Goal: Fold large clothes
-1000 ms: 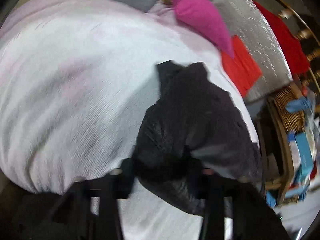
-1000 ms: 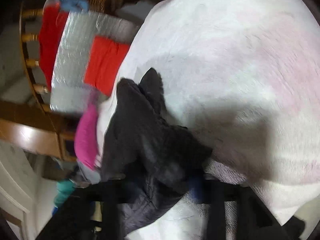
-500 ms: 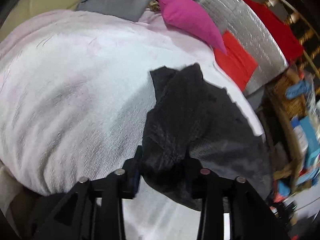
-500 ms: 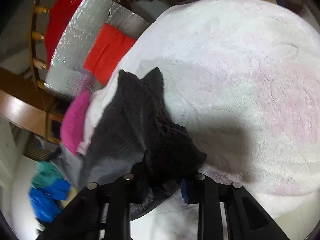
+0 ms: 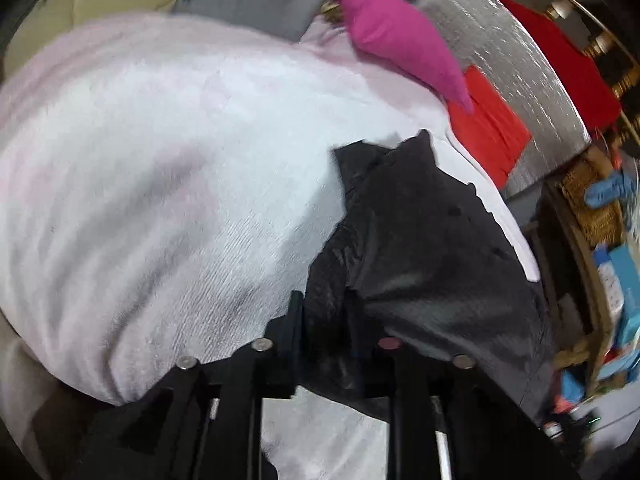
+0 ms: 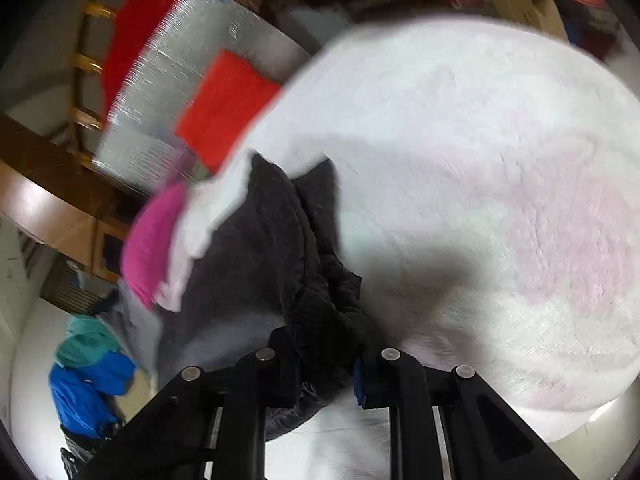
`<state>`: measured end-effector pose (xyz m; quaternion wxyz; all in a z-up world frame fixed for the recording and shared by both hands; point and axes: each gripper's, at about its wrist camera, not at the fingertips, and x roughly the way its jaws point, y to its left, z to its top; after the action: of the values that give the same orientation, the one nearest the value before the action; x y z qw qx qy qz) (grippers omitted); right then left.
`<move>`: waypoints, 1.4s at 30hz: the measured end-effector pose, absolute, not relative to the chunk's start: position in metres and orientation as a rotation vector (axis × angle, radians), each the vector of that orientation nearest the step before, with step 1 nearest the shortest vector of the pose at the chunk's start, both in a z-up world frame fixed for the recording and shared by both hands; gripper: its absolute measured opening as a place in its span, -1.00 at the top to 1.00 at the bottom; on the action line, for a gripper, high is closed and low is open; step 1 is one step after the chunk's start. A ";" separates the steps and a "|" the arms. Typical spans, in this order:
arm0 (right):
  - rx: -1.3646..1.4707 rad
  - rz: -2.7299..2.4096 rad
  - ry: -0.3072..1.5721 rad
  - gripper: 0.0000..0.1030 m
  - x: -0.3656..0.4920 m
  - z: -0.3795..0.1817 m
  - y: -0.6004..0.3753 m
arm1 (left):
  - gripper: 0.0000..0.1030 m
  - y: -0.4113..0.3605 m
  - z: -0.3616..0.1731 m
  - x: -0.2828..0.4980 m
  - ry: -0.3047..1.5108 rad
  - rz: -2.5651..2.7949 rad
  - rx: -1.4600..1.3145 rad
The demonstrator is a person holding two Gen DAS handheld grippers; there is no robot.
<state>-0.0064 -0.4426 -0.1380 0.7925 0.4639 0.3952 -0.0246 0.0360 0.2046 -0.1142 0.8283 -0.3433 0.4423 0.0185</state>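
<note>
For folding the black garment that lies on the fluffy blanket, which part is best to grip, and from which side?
Probably its two near-edge corners. The left gripper and right gripper, jaws closing, each have a bunch of the black garment between them; its far points lie loose on the blanket.

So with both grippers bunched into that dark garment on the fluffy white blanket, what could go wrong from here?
1. Both grippers, left and right, are closing on crumpled wads of the dark garment, not on clean edges, so the fold may come out lopsided.
2. The pads sit low against the white blanket; they could pinch its pile and drag it along.
3. The garment hangs past the blanket's edge near the pink cloth and could slide off.
</note>
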 end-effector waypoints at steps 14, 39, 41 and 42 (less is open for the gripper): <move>0.626 0.013 0.693 -0.42 0.010 -0.026 -0.407 | -0.20 0.165 -0.041 0.081 0.848 0.016 -0.420; 0.496 -0.084 0.892 -0.65 0.086 -0.086 -0.386 | -0.39 0.140 -0.089 0.118 0.995 0.118 -0.306; 0.499 -0.074 0.865 -0.65 0.077 -0.073 -0.384 | -0.39 0.138 -0.085 0.114 0.987 0.121 -0.284; 0.497 -0.068 0.848 -0.65 0.070 -0.064 -0.382 | -0.39 0.137 -0.083 0.111 0.986 0.122 -0.277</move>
<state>0.0700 -0.3821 -0.0640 0.8811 0.2386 0.4070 -0.0328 0.1114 0.1370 -0.0825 0.8699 -0.1323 0.4716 0.0582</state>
